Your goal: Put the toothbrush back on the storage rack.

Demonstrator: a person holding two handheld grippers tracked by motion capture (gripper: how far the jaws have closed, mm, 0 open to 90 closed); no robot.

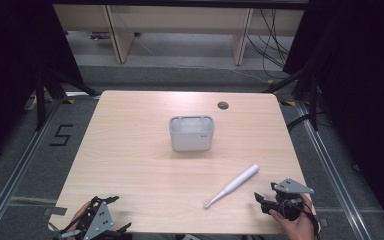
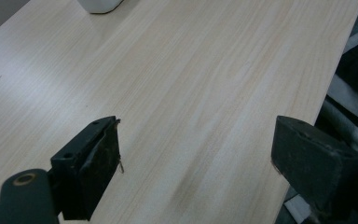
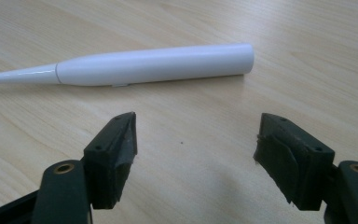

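An electric toothbrush [image 1: 231, 186] lies flat on the wooden table [image 1: 130, 165] in the lower right of the high view, its thin head end pointing to the lower left and its thick handle end to the upper right, with a grey tub [image 1: 191, 133] standing well apart from it near the middle of the frame. The right gripper [image 1: 262, 202] sits at the bottom right, near the handle end but not touching it, and its jaws stand wide with nothing between them; in the right gripper view the toothbrush [image 3: 154, 64] crosses the upper half of the frame, above and beyond both pads. The left gripper [image 1: 111, 201] rests at the bottom left, also wide and empty, and the left gripper view shows bare table [image 2: 205, 84] ahead, with the tub's [image 2: 100, 5] base at the top edge. The likely step is picking up the toothbrush, probably to stand it in the tub. To do it well, the right gripper should move forward until the thick handle lies between the pads, and it should grip across the handle, not along it. Grip the stout white barrel rather than the tapering neck, since the smooth round body could roll or slip. Keep the pads low to the table and close them slowly.
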